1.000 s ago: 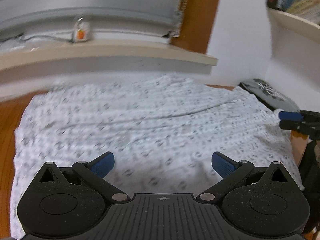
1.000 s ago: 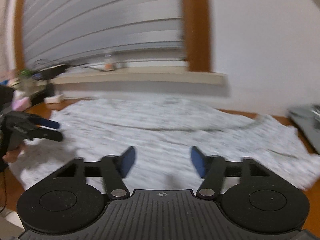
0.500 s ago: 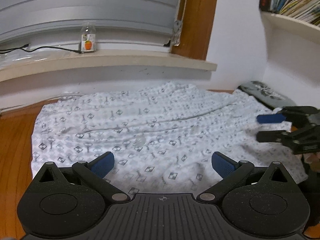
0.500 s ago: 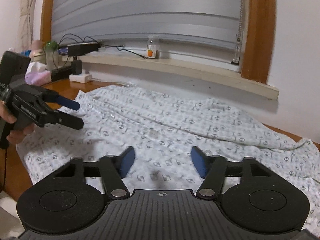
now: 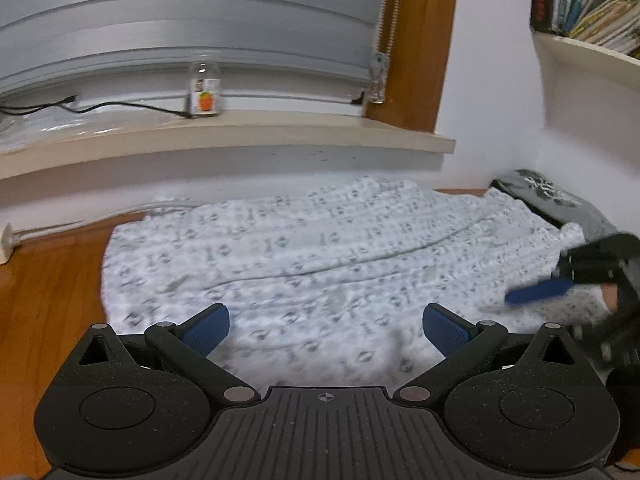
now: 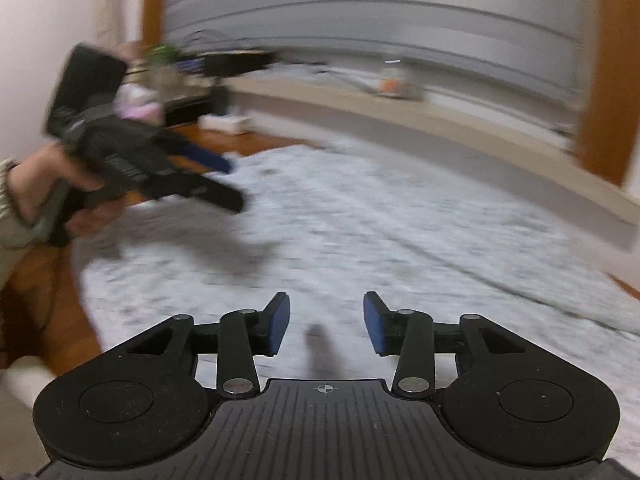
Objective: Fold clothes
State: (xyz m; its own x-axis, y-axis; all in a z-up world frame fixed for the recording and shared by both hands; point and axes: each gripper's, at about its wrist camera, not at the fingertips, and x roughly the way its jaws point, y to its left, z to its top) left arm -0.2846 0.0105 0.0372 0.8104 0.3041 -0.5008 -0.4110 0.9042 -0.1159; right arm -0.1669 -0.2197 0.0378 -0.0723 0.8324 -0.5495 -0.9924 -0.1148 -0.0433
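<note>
Swinging across the scene, the right gripper [image 6: 326, 322] now looks over the cloth at a slant, its view blurred and tilted compared with the clear, level picture of half a second ago; its blue pads stand closer together than they did a second ago, parted with nothing between them. The left gripper [image 5: 326, 322] has shifted too, so that the patterned white garment [image 5: 320, 264] sits a little farther right in its view, and its jaws stay spread wide and empty. The garment lies flat on the wooden surface [image 5: 48, 280] under the window ledge [image 5: 240, 136], reaching beneath and ahead of both grippers, neither pad touching it that I can tell. In the left wrist view the right gripper [image 5: 536, 292] hovers over the garment's right edge, near a folded grey garment [image 5: 560, 200]. A small bottle [image 5: 204, 88] stands on the ledge.
</note>
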